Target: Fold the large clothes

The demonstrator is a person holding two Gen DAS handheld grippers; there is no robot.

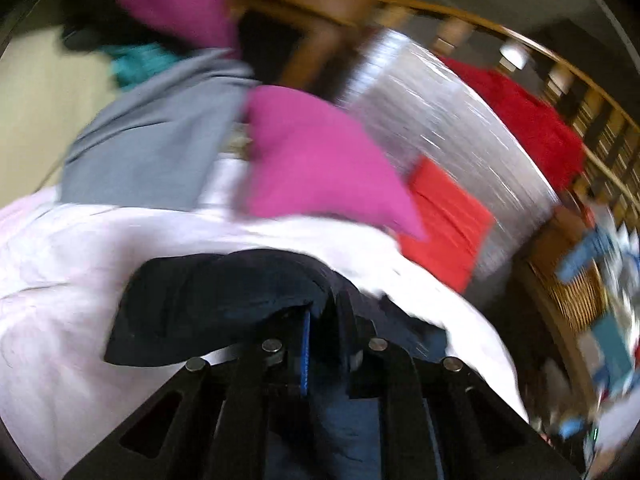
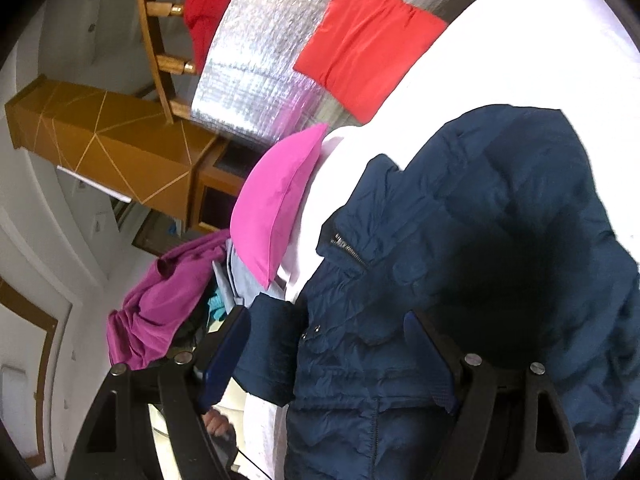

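A navy blue quilted jacket (image 2: pixel 460 240) lies on a white sheet (image 2: pixel 540 40), its zipper and snaps showing. My right gripper (image 2: pixel 328 344) is open just above the jacket, its blue-padded fingers spread either side of the fabric. In the blurred left wrist view my left gripper (image 1: pixel 320 320) is shut on a fold of the navy jacket (image 1: pixel 208 304), which bunches over the fingers above the white sheet (image 1: pixel 60 280).
A pink pillow (image 1: pixel 320 160) (image 2: pixel 276 200), a grey garment (image 1: pixel 152 140), a purple garment (image 2: pixel 160 300) and a folded red-orange cloth (image 2: pixel 368 40) (image 1: pixel 444 216) lie around. A silver foil mat (image 2: pixel 256 60), a wooden railing (image 2: pixel 156 40) and a wicker basket (image 1: pixel 572 292) stand beyond.
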